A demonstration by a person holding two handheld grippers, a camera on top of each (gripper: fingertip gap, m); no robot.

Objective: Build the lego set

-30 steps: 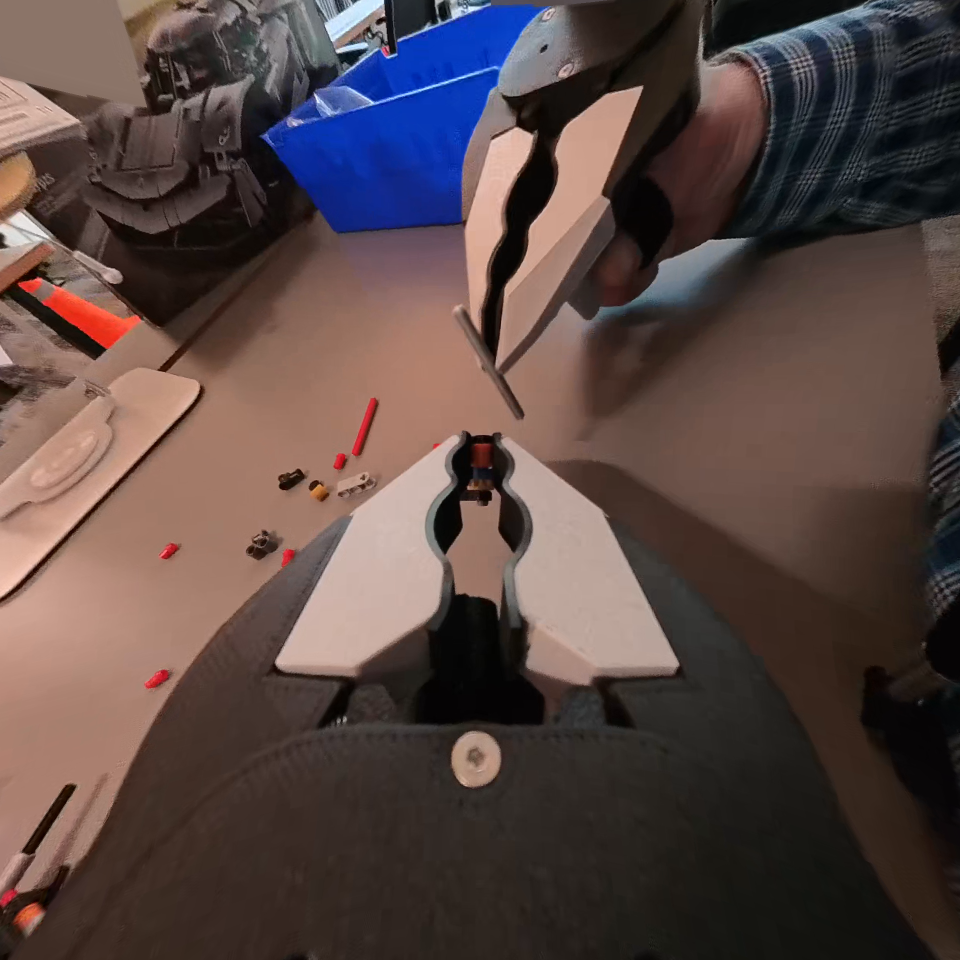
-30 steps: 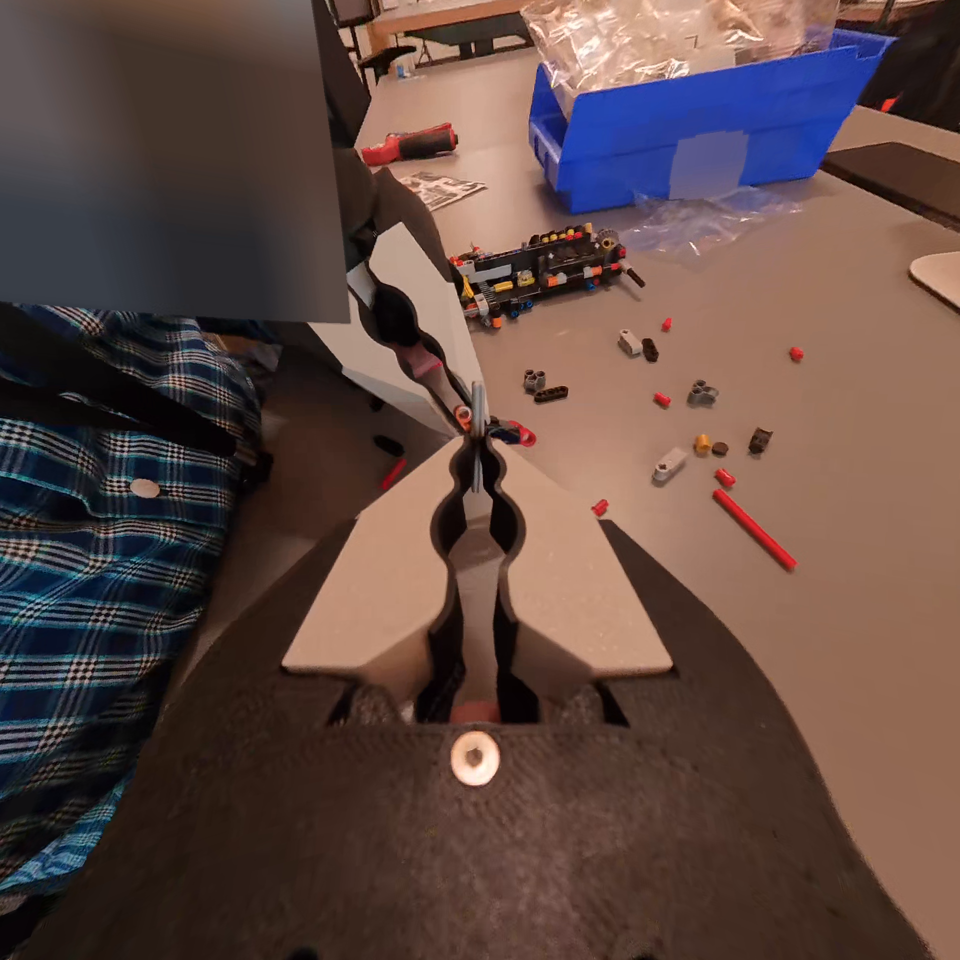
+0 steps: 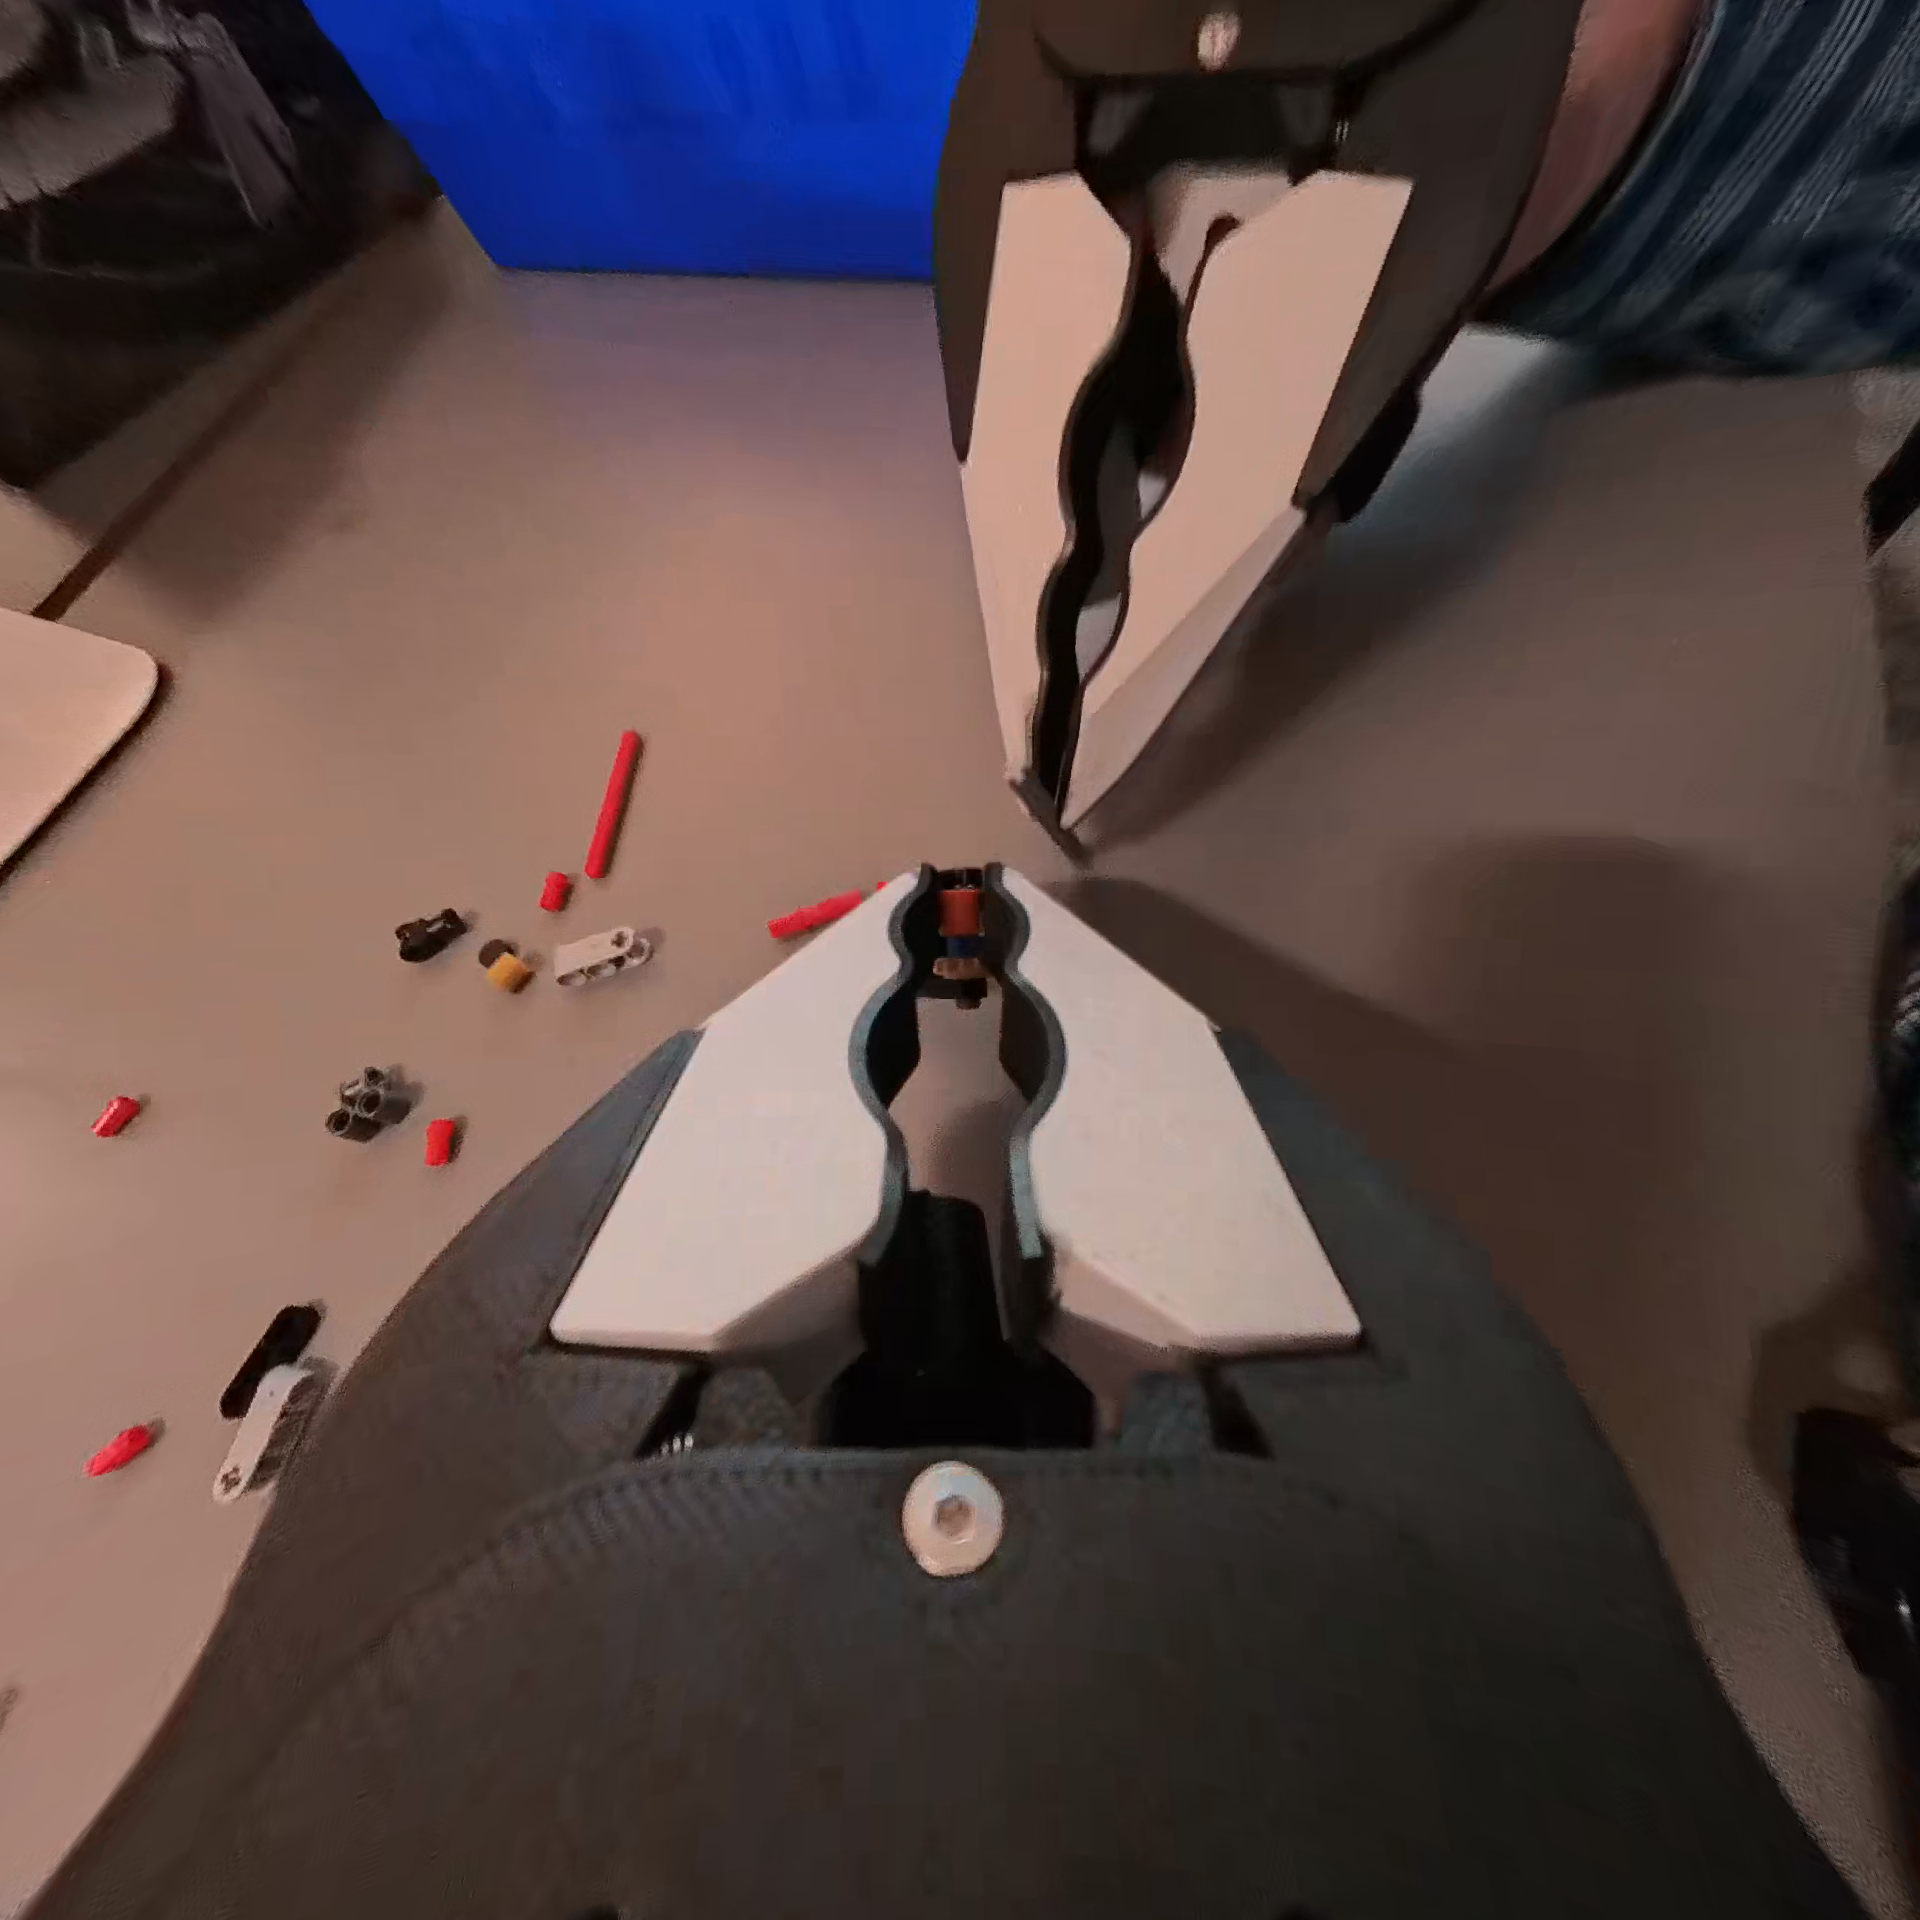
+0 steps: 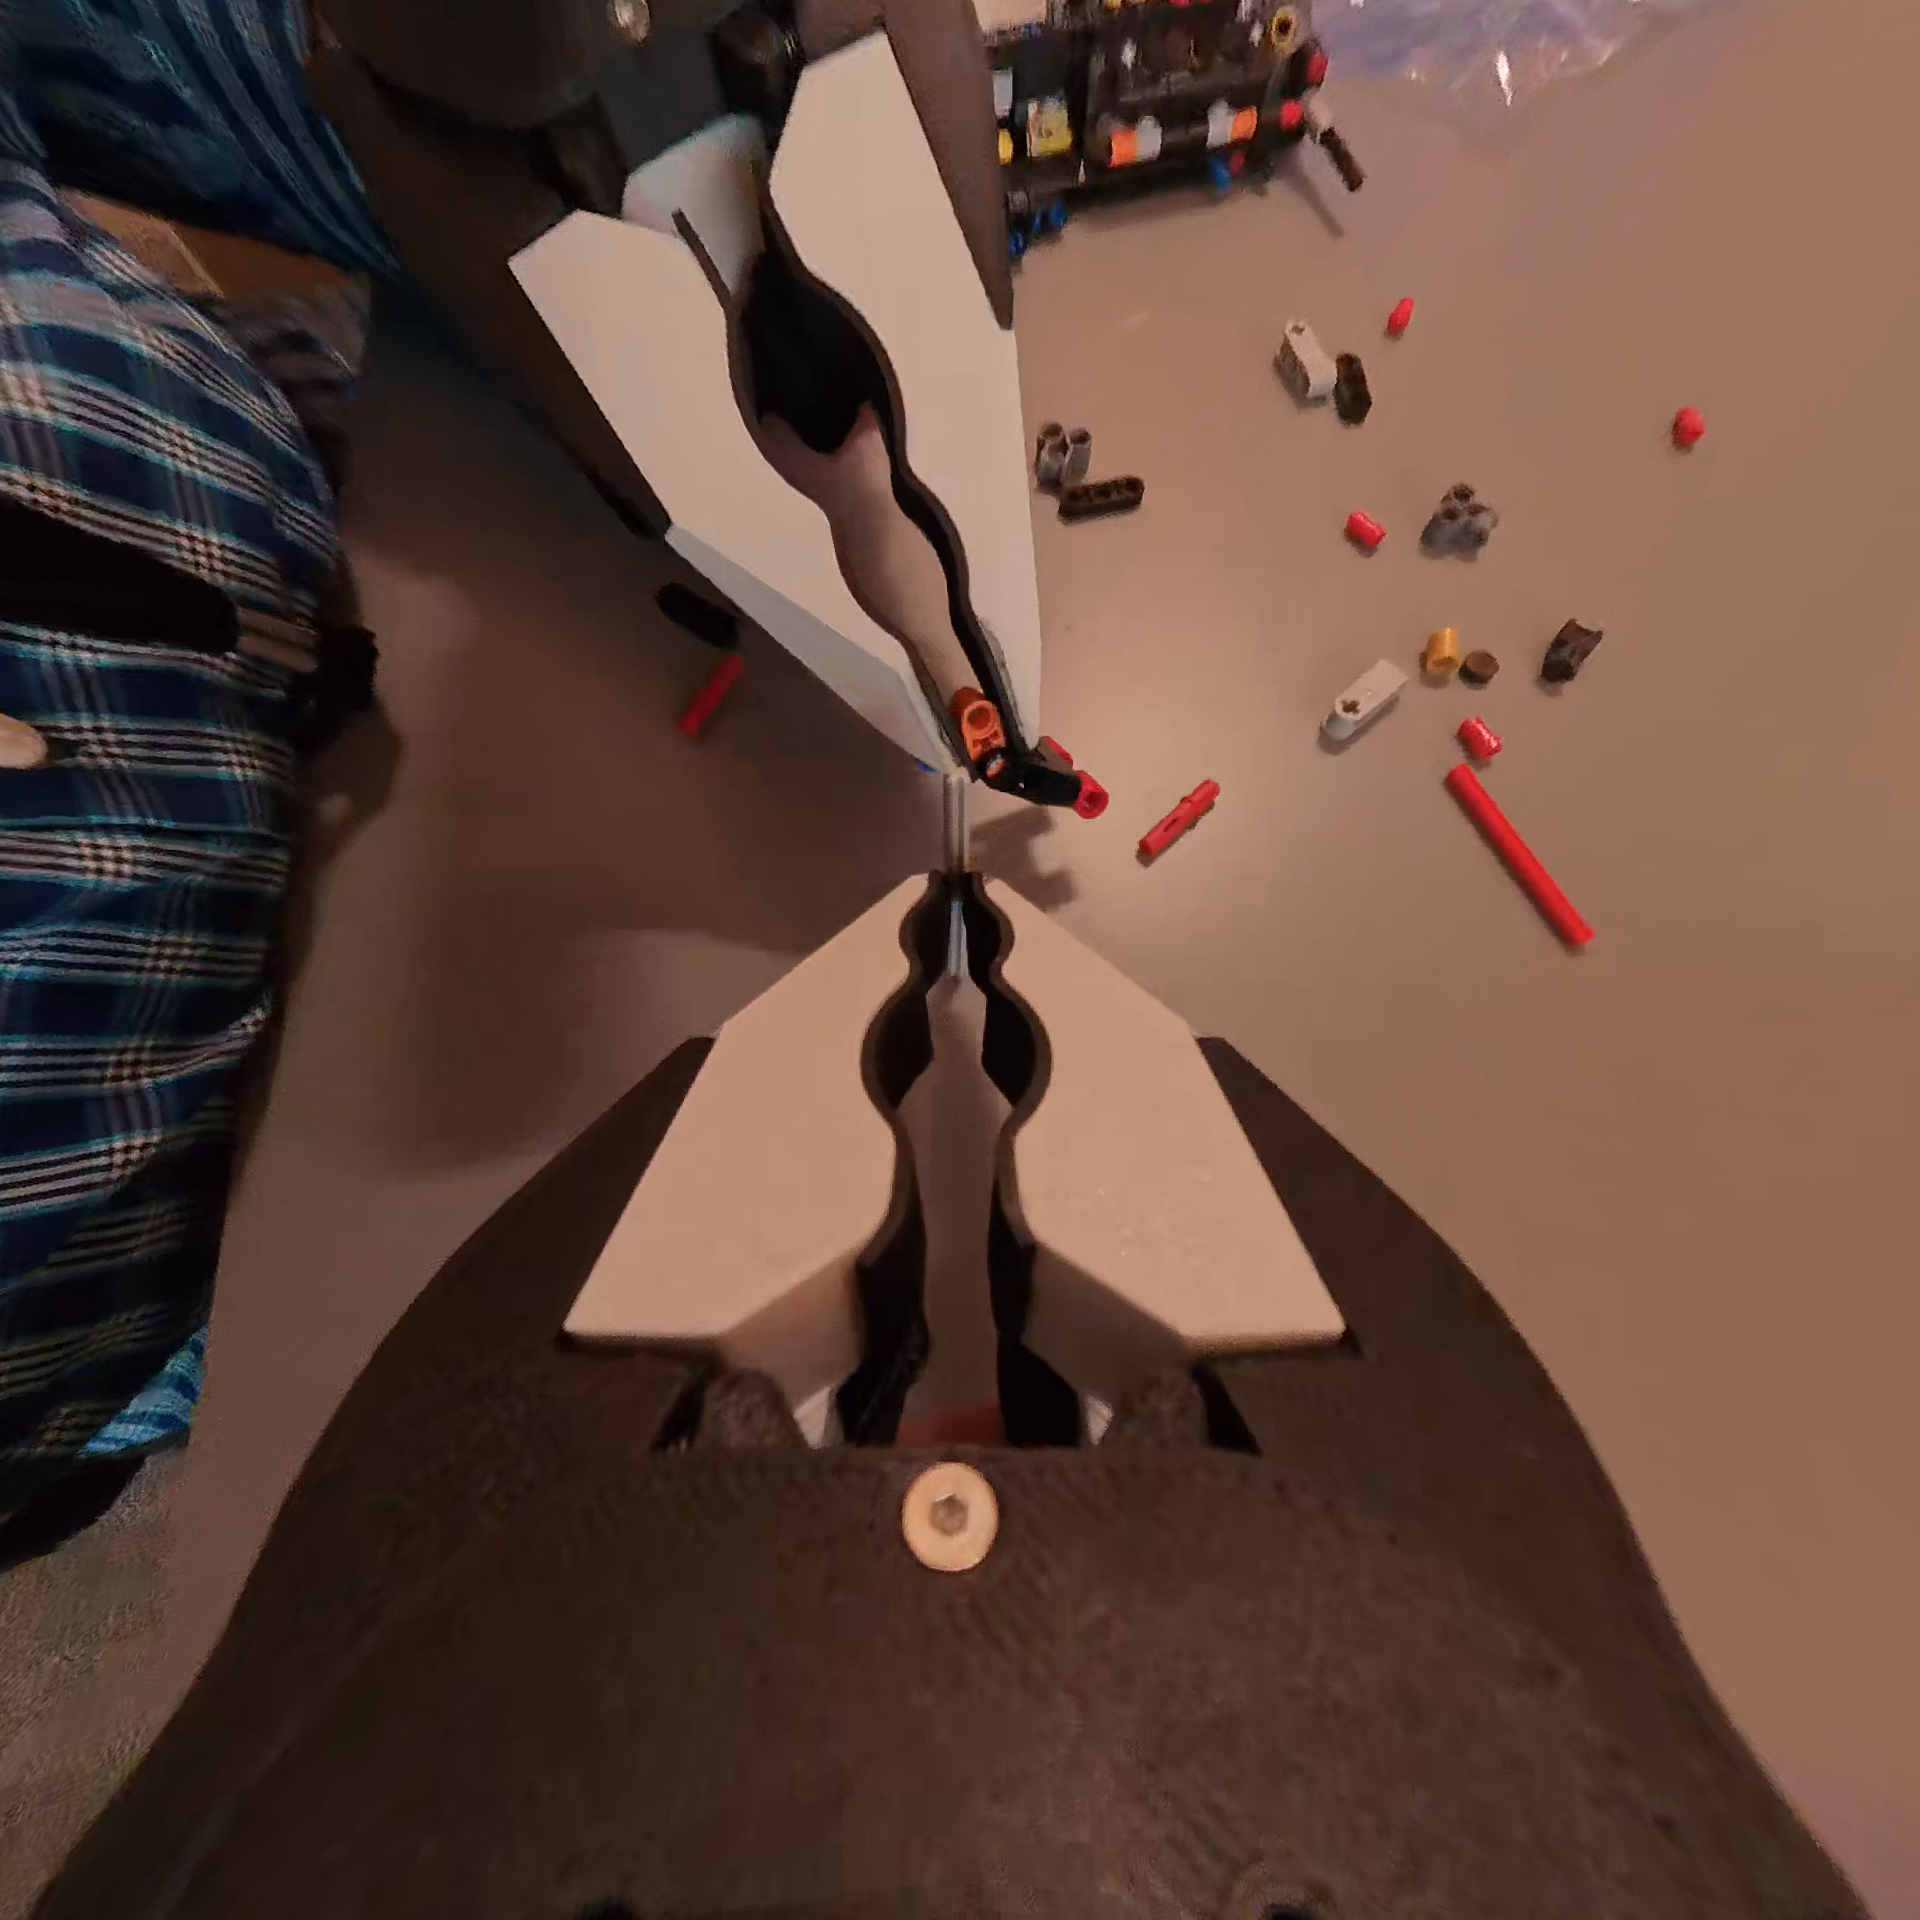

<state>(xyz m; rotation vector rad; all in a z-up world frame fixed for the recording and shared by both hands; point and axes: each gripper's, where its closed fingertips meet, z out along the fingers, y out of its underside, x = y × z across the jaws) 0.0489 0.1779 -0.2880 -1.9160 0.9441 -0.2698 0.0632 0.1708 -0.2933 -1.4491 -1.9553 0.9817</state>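
My left gripper [image 3: 958, 883] is shut on a small Lego assembly [image 3: 958, 916] with an orange part, held just above the grey table. In the right wrist view the left gripper [image 4: 982, 750] reaches in from the top, and the assembly [image 4: 1003, 746] shows orange, black and red parts. My right gripper [image 4: 954, 885] is shut on a thin grey axle [image 4: 954, 831]. The axle points at the left gripper's tips, and its far end is right at the assembly. I cannot tell if it is inserted. The right gripper [image 3: 1051, 816] also shows in the left wrist view.
Loose pieces lie on the table: a long red axle [image 4: 1517, 854], a red pin [image 4: 1179, 819], a grey beam [image 4: 1363, 698], a yellow bush [image 4: 1439, 652]. A partly built model [image 4: 1153, 114] stands at the back. A blue bin [image 3: 665, 135] is behind. A person's plaid sleeve [image 4: 125, 623] is at the left.
The two grippers have come closer together, tip to tip. The right gripper has swung down so the axle lines up with the assembly in the left gripper. Both stay shut.
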